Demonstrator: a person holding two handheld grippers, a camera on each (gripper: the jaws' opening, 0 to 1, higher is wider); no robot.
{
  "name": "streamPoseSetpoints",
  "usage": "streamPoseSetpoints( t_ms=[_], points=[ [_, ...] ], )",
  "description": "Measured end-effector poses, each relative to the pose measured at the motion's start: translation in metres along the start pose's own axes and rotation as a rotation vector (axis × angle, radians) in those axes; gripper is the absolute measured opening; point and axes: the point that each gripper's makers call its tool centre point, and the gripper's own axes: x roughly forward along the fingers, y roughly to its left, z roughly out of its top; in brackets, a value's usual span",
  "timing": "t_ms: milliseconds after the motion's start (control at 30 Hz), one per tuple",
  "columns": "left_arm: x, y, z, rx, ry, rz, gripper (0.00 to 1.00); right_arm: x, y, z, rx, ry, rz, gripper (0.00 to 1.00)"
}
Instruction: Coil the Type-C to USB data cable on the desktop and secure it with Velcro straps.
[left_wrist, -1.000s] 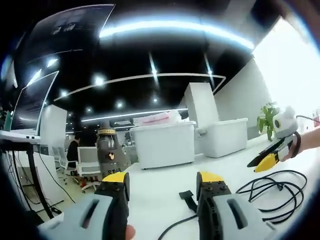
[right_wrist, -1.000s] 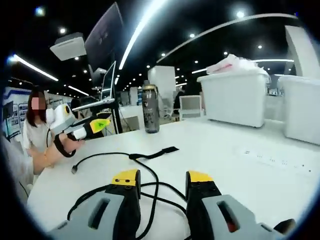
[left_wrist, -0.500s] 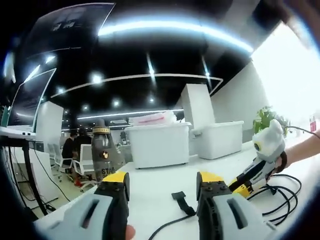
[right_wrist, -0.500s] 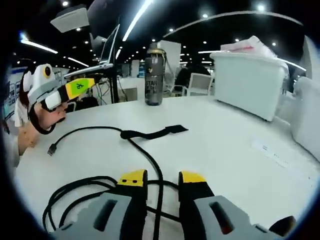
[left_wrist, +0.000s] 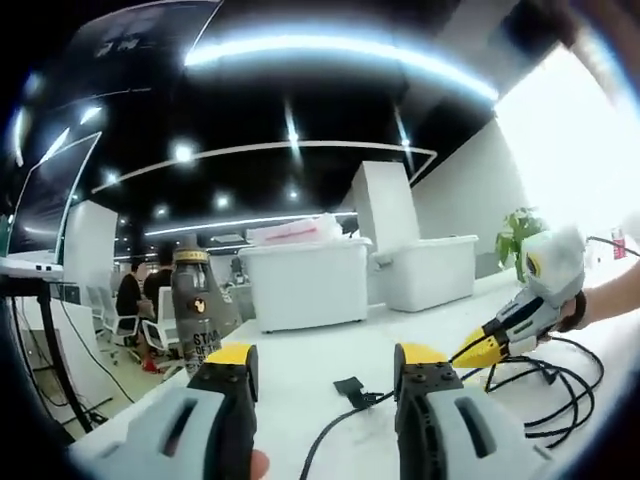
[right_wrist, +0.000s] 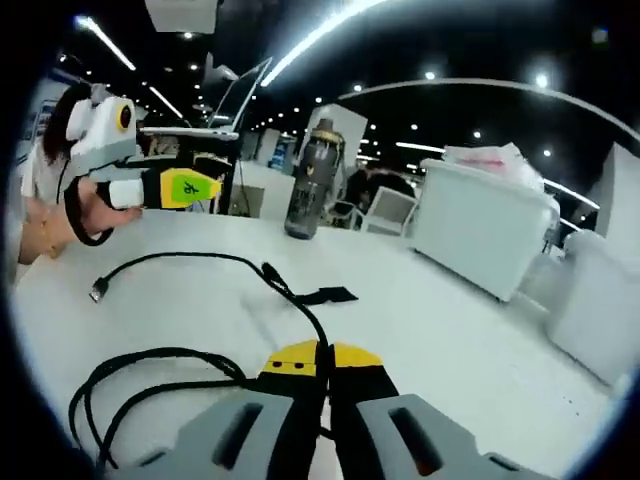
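Two grippers, one cable, one strap, listed near to far.

Right gripper (right_wrist: 321, 357): my jaws are clenched on the data cable (right_wrist: 290, 296), yellow tips together with the black cord running up out from between them. Just left of the jaws lie loose loops of the same cable, not yet a neat coil.

Beyond the jaws the cable arcs across the white table (right_wrist: 450, 320) to its USB plug (right_wrist: 98, 291), which lies free near the table's left side.

Velcro strap (right_wrist: 322, 295): a flat black tab on the cable, just past my right tips, lying open on the table.

Left gripper (left_wrist: 325, 375): my jaws are released, spread wide with nothing between them. In the left gripper view the strap sits between and just beyond them, and the cable runs toward me from it. From the right gripper view this gripper hangs above the table's far left, apart from the cable.

Handling advice, as I judge it: keep the right pinch firm as the anchor, gather the slack with the left into even loops, avoid sharp kinks near the plug, and leave the strap end outermost for wrapping.

Bottle (right_wrist: 311, 181): dark, upright, well beyond the strap.

White bins (right_wrist: 482, 235): farther back on the right.
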Motion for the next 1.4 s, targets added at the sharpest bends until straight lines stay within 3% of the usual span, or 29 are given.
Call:
streamPoseSetpoints(
  t_ms=[233, 300, 367, 400, 467, 500, 600, 733, 867, 900, 967, 1033, 1100, 1233, 1400],
  points=[
    [0.000, -0.006, 0.011, -0.020, -0.040, -0.071, 0.57, -0.083, -0.016, 0.071, -0.137, -0.266, -0.101, 0.01],
    [0.001, -0.021, 0.010, -0.045, -0.038, -0.154, 0.57, -0.093, -0.015, 0.083, -0.123, -0.314, -0.087, 0.01],
    [0.000, -0.045, 0.003, -0.137, -0.006, -0.292, 0.57, -0.105, -0.019, 0.092, -0.149, -0.334, -0.117, 0.01],
    [-0.001, -0.051, 0.003, -0.158, -0.008, -0.324, 0.57, -0.108, -0.019, 0.096, -0.160, -0.344, -0.124, 0.01],
    [-0.005, -0.071, -0.002, -0.125, 0.013, -0.416, 0.54, -0.112, -0.021, 0.099, -0.165, -0.355, -0.134, 0.01],
    [-0.006, -0.077, -0.006, -0.081, 0.029, -0.427, 0.49, -0.114, -0.021, 0.100, -0.164, -0.360, -0.136, 0.01],
    [-0.006, -0.078, -0.011, 0.025, 0.030, -0.395, 0.16, -0.118, -0.025, 0.099, -0.159, -0.372, -0.167, 0.01],
    [-0.007, -0.073, 0.005, -0.110, -0.032, -0.398, 0.04, -0.118, -0.034, 0.092, -0.082, -0.377, -0.189, 0.02],
    [-0.012, -0.054, 0.029, -0.151, -0.129, -0.342, 0.04, -0.107, -0.024, 0.084, 0.061, -0.392, -0.121, 0.03],
    [-0.012, -0.050, 0.033, -0.175, -0.145, -0.327, 0.04, -0.101, -0.019, 0.079, 0.048, -0.368, -0.093, 0.04],
    [-0.013, -0.039, 0.042, -0.187, -0.173, -0.294, 0.04, -0.099, -0.018, 0.075, 0.031, -0.351, -0.123, 0.09],
    [-0.014, -0.034, 0.047, -0.175, -0.190, -0.271, 0.04, -0.100, -0.017, 0.082, 0.026, -0.367, -0.125, 0.26],
    [-0.016, -0.031, 0.056, -0.177, -0.223, -0.260, 0.04, -0.102, -0.013, 0.093, 0.034, -0.390, -0.111, 0.25],
    [-0.020, -0.036, 0.075, -0.206, -0.292, -0.306, 0.04, -0.083, 0.016, 0.102, -0.059, -0.358, -0.029, 0.21],
    [-0.026, -0.049, 0.086, -0.145, -0.324, -0.359, 0.04, -0.055, 0.022, 0.110, -0.101, -0.347, -0.032, 0.24]
  ],
)
